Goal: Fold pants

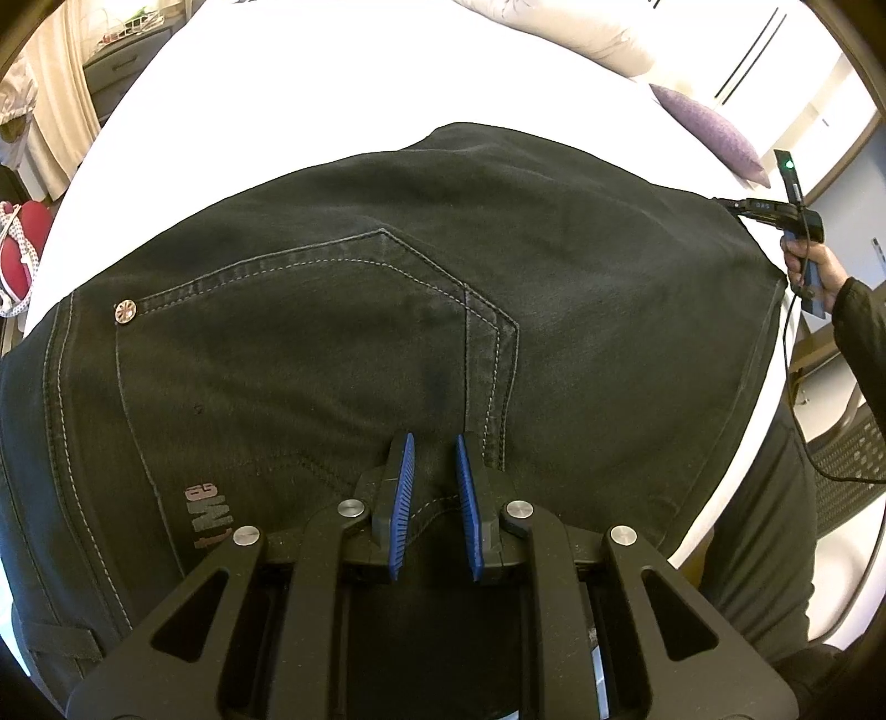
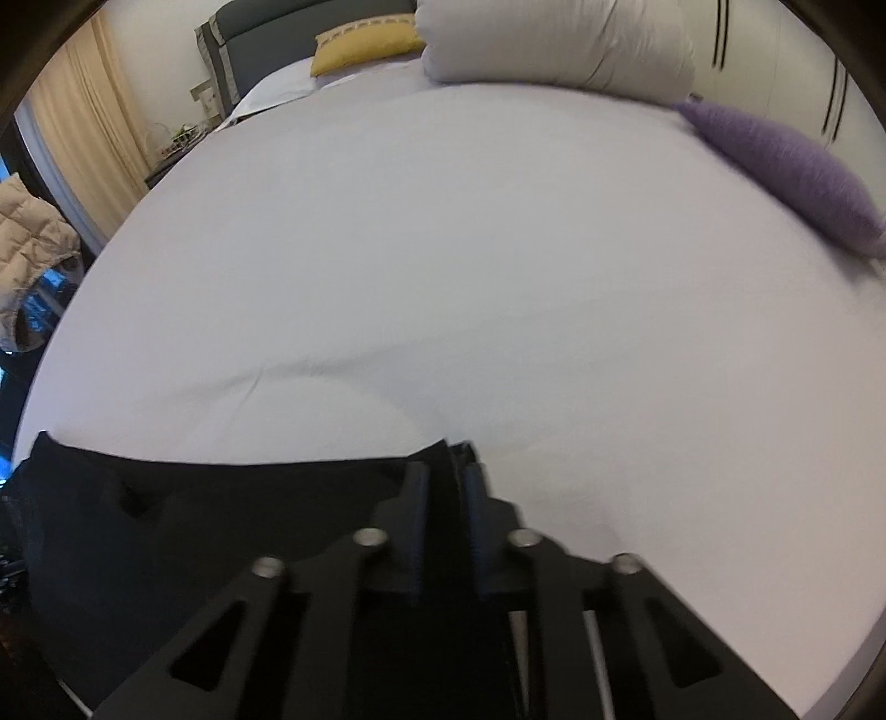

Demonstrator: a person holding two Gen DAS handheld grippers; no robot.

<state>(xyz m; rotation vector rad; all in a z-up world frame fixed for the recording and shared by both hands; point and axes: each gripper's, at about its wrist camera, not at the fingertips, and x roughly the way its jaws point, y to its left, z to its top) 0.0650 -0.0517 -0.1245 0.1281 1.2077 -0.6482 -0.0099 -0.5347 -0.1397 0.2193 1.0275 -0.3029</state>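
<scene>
Black jeans (image 1: 387, 310) lie spread on the white bed (image 1: 332, 83), back pocket and rivet up. My left gripper (image 1: 434, 443) has its blue pads closed on a fold of the waistband fabric. The right gripper (image 1: 736, 207) shows in the left wrist view at the far right edge of the jeans, held by a hand. In the right wrist view the right gripper (image 2: 446, 471) is shut on the jeans' black edge (image 2: 221, 498), which lies low at the left over the sheet (image 2: 443, 249).
A purple cushion (image 2: 792, 171) lies at the bed's right side, a white duvet roll (image 2: 554, 50) and yellow pillow (image 2: 365, 47) at the head. A mesh chair (image 1: 847, 465) stands right of the bed. A red item (image 1: 22, 249) sits left.
</scene>
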